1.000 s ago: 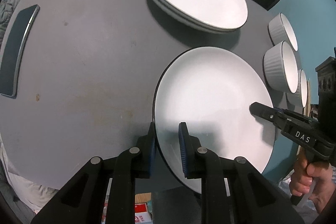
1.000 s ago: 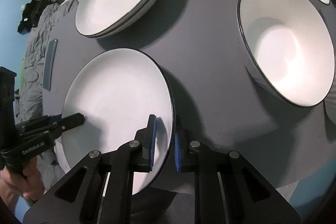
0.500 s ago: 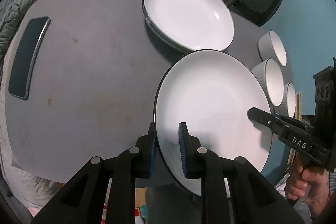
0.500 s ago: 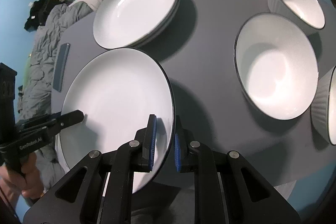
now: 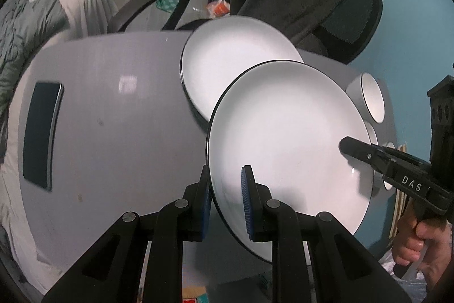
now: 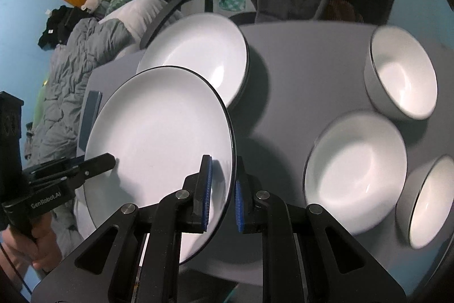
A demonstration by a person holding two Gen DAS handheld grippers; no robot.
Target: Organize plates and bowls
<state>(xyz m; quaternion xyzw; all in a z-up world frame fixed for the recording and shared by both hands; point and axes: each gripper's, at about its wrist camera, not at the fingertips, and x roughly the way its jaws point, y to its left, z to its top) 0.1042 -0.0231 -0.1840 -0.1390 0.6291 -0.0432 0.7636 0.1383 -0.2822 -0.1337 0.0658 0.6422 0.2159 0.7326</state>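
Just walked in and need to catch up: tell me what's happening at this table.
A person holds one white plate between two tongs, the left tongs clamped on one rim and the right tongs on the opposite rim. The plate is lifted clear of the grey table, partly over the stack of plates. Three white bowls sit loose on the table beside them, not yet stacked.

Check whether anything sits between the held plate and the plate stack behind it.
Nothing visible does. The held plate is clamped at opposite rims by the left gripper and right gripper; only bare table lies beside the plate stack.
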